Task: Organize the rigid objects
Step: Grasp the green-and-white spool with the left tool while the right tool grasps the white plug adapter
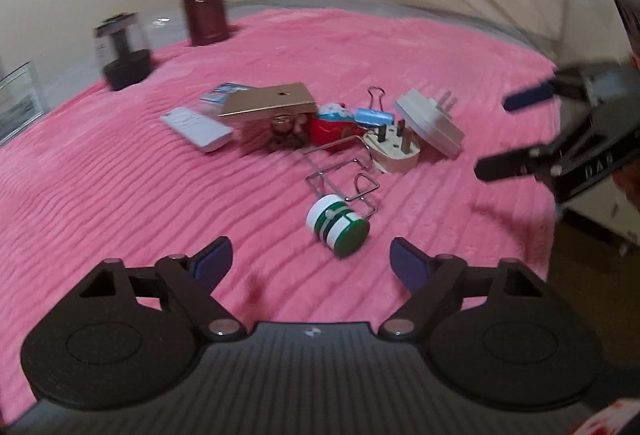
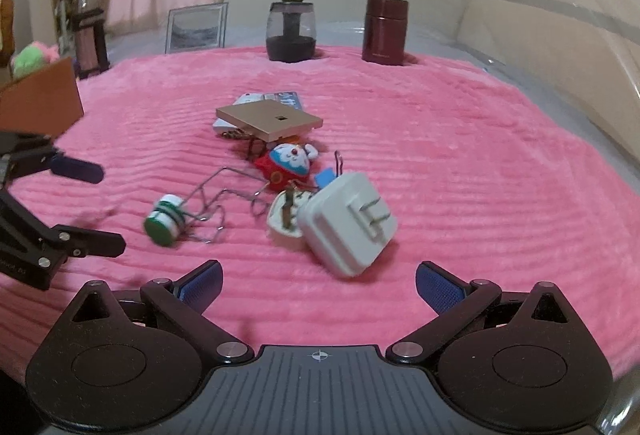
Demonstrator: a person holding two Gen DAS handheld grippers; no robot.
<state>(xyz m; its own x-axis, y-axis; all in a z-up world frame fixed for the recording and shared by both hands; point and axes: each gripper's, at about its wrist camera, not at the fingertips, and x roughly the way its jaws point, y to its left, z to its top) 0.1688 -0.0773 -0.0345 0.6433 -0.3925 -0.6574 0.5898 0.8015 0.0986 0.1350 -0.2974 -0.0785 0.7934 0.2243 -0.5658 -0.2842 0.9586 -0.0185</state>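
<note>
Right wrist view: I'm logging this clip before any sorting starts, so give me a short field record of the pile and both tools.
surface: pink ribbed blanket
pile: tan square box, red and blue toy, wire rack, white charger, round plug, all close together
apart from pile: green-white spool, touching the rack
back edge: dark jar, maroon canister, upright
left gripper: fingers apart, empty
right gripper: fingers apart, empty, nearest the charger
</note>
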